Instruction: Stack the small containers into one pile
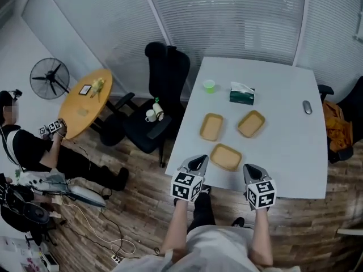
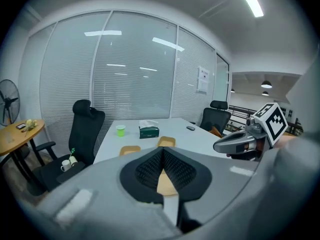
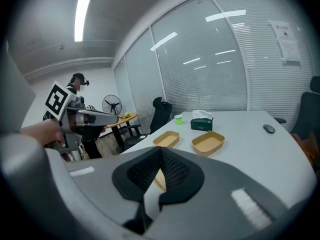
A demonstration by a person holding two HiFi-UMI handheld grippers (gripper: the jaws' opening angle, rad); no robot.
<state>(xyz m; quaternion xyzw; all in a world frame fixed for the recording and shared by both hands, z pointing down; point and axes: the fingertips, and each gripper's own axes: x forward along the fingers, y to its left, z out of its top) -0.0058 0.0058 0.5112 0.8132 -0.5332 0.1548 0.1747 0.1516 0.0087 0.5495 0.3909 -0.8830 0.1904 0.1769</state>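
Observation:
Three shallow tan containers lie apart on the white table [image 1: 283, 152]: one at the left [image 1: 211, 127], one at the right [image 1: 251, 123] and the nearest [image 1: 226, 157] by the front edge. My left gripper [image 1: 198, 162] hovers at the front edge just left of the nearest container, jaws shut and empty. My right gripper [image 1: 253, 171] is just right of it, also shut and empty. In the left gripper view the shut jaws [image 2: 162, 156] partly hide the nearest container [image 2: 166, 184]. In the right gripper view the far containers [image 3: 166, 139] [image 3: 208, 143] show beyond the shut jaws [image 3: 160, 159].
A green cup [image 1: 209, 85], a dark green tissue box [image 1: 242, 93] and a small grey device [image 1: 307, 107] sit at the table's far side. A black office chair [image 1: 164, 89] stands left of the table. A round wooden table [image 1: 85, 103] and a seated person [image 1: 28, 149] are further left.

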